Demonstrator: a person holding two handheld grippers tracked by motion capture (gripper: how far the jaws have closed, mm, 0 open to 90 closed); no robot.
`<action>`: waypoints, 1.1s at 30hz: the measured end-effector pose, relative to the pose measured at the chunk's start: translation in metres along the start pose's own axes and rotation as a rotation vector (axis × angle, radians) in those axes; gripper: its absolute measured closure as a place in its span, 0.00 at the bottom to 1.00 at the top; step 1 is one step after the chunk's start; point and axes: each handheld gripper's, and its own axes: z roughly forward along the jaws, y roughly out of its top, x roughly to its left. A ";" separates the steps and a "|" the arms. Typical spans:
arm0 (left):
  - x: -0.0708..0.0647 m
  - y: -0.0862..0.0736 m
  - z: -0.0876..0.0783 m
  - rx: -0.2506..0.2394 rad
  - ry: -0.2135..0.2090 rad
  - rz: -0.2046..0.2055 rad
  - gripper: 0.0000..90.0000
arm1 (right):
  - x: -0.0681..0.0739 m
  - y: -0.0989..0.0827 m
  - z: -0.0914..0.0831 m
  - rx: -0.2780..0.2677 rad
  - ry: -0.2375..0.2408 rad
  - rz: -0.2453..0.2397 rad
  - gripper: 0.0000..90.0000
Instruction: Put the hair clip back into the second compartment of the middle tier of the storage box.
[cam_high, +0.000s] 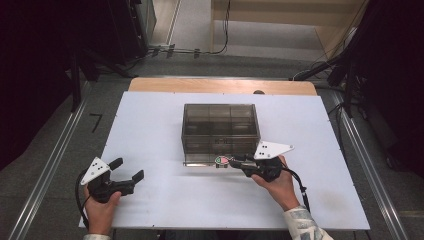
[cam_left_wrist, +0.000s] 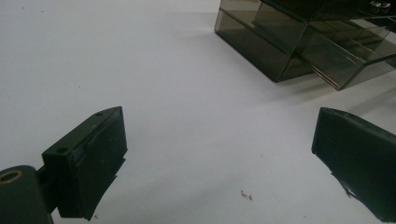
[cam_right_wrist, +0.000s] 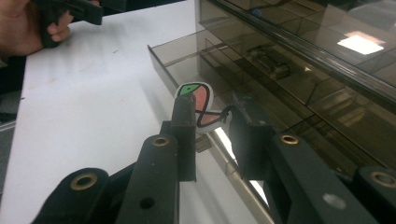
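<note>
A smoky see-through drawer box (cam_high: 220, 127) stands in the middle of the white table (cam_high: 150, 125). Its lowest drawer (cam_right_wrist: 180, 53) is pulled out a little toward me. At the drawer's front edge my right gripper (cam_high: 231, 161) is shut on a small round piece (cam_right_wrist: 198, 99), white with green and pink patches and black lines. In the right gripper view the piece sits between the jaws, just over the drawer's rim. My left gripper (cam_high: 128, 168) rests near the table's front left, open with nothing between its wide-apart jaws. The box corner (cam_left_wrist: 299, 42) lies ahead of it to the right.
The far edge of the table shows a bare wooden strip (cam_high: 220, 85). Metal rails (cam_high: 365, 165) run along the floor on both sides. Cables (cam_high: 200, 50) lie on the floor beyond the table. The person's left hand (cam_right_wrist: 28, 23) appears in the right gripper view's corner.
</note>
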 end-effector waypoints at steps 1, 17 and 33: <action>0.000 0.000 0.000 0.001 0.000 0.001 0.04 | 0.000 0.000 0.000 0.000 0.000 0.000 0.78; 0.000 0.000 0.000 0.001 0.002 0.001 0.04 | -0.012 0.009 0.020 0.063 -0.038 0.024 0.78; 0.000 0.000 0.000 0.001 0.001 0.000 0.04 | -0.016 0.012 0.033 0.146 -0.059 0.044 0.78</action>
